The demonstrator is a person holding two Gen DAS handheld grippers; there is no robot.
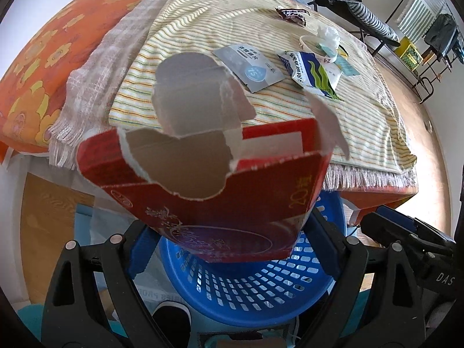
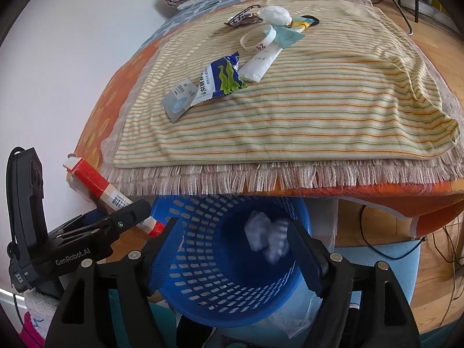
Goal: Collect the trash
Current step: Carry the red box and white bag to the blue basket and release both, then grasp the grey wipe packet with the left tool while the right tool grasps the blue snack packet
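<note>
On the left, the left gripper (image 1: 232, 240) is closed on a torn red carton (image 1: 214, 185) and holds it directly above the blue basket (image 1: 249, 290); the carton's long axis runs across the jaws, so it only needs to fall down. On the right, the right gripper (image 2: 232, 249) stands wide with nothing between its fingers, above the same basket, where a crumpled white tissue (image 2: 266, 237) is seen inside.

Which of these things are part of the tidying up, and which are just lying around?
Part of the job:
- red torn box, held in the left gripper
- blue basket
- crumpled paper in it
- seaweed wrapper
- grey sachet
- white ring

Just lying about:
- striped cloth
- folding chair
</note>
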